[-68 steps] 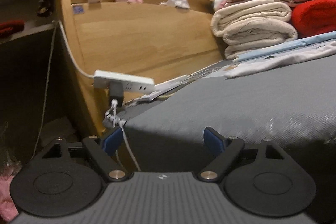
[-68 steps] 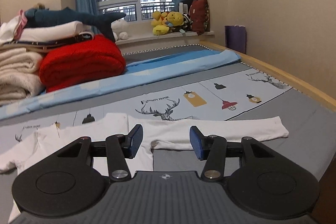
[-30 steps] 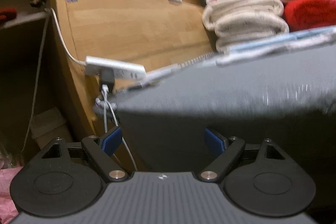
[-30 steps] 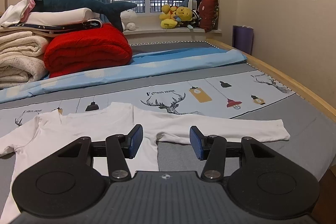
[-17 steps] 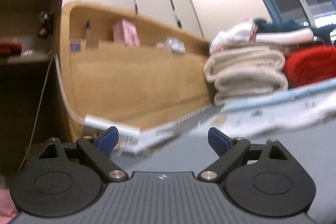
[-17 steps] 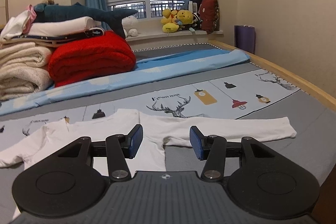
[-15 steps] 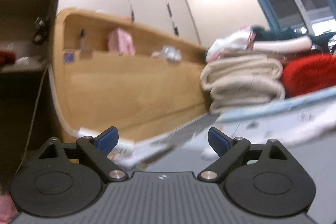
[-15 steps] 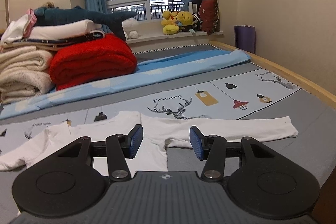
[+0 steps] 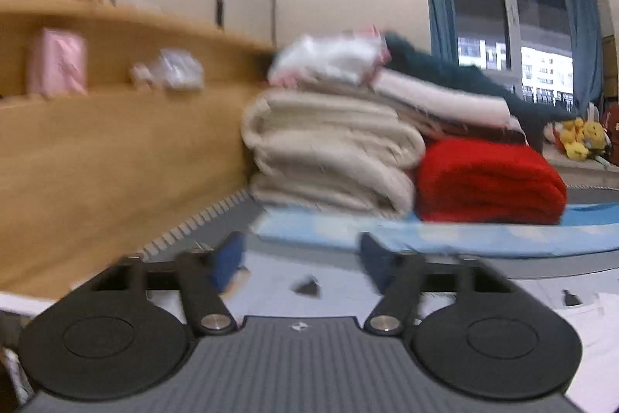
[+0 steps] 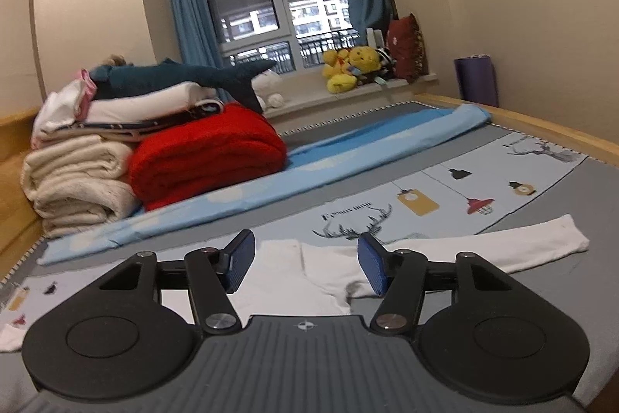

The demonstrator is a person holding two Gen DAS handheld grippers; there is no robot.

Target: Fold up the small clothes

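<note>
White baby garment lay spread flat on the bed, its body just ahead of the right gripper and one long sleeve stretching toward 3 o'clock over the grey sheet. The right gripper's blue-padded fingers were opening, wide apart, above the cloth without touching it, and held nothing. In the blurred left wrist view, the left gripper had its fingers closing, still partly apart, with only the printed sheet seen between them; a white edge of the garment showed at 4 o'clock. At 12 o'clock from that gripper sat a pile of cream blankets, touching a red blanket at 2 o'clock. A wooden headboard ran along 9 o'clock.
</note>
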